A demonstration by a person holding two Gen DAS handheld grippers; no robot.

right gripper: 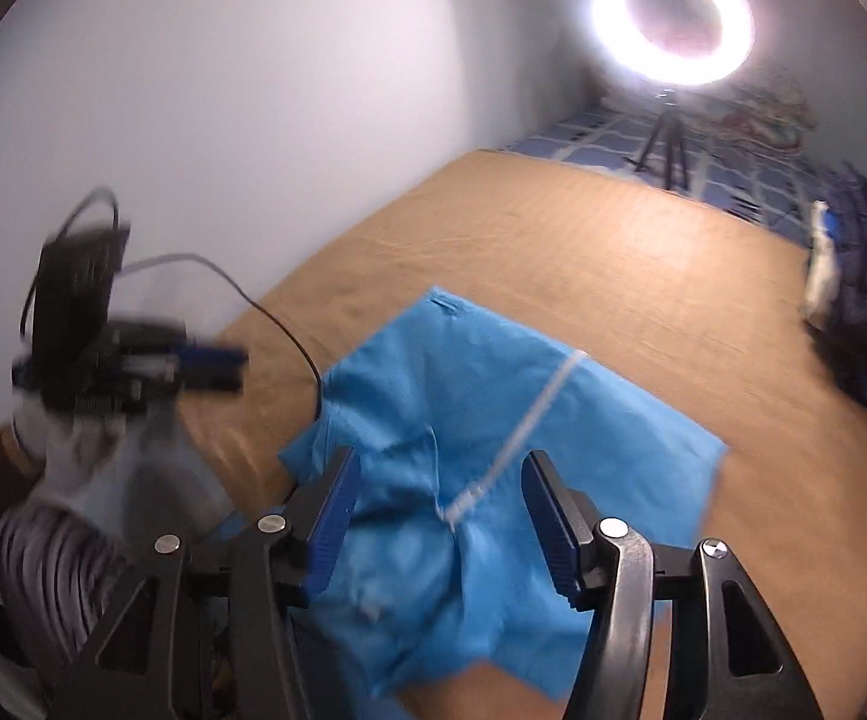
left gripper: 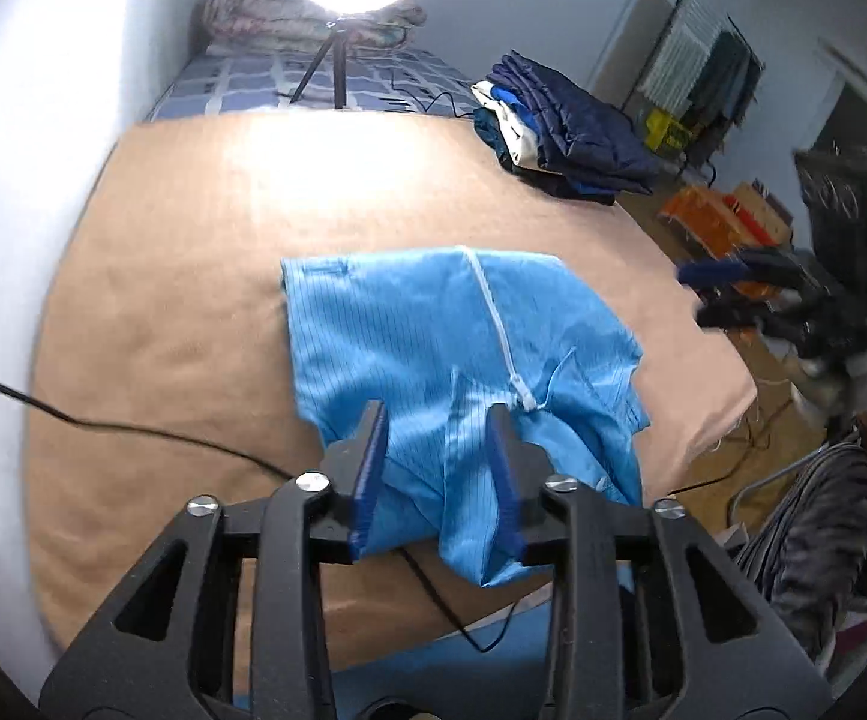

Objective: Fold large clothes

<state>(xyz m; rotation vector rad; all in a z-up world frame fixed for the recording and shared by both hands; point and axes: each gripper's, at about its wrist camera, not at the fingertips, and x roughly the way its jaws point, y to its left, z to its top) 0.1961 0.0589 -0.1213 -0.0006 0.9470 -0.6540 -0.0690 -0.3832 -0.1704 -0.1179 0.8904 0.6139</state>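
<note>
A light blue garment (left gripper: pixel 433 348) with a white zipper (left gripper: pixel 496 324) lies partly folded on the tan bed cover (left gripper: pixel 193 312), its near end crumpled at the bed's front edge. My left gripper (left gripper: pixel 439 462) is open above that near end, holding nothing. My right gripper (right gripper: pixel 439 516) is open above the same crumpled end of the garment (right gripper: pixel 493 420), also empty. Each gripper shows blurred in the other's view: the right one (left gripper: pixel 727 294) off the bed's right side, the left one (right gripper: pixel 193 366) at the left.
A pile of dark blue folded clothes (left gripper: pixel 559 126) sits at the bed's far right. A ring light on a tripod (left gripper: pixel 337 60) stands at the far end. A black cable (left gripper: pixel 133 432) crosses the cover at left. Orange boxes (left gripper: pixel 721 216) are on the floor at right.
</note>
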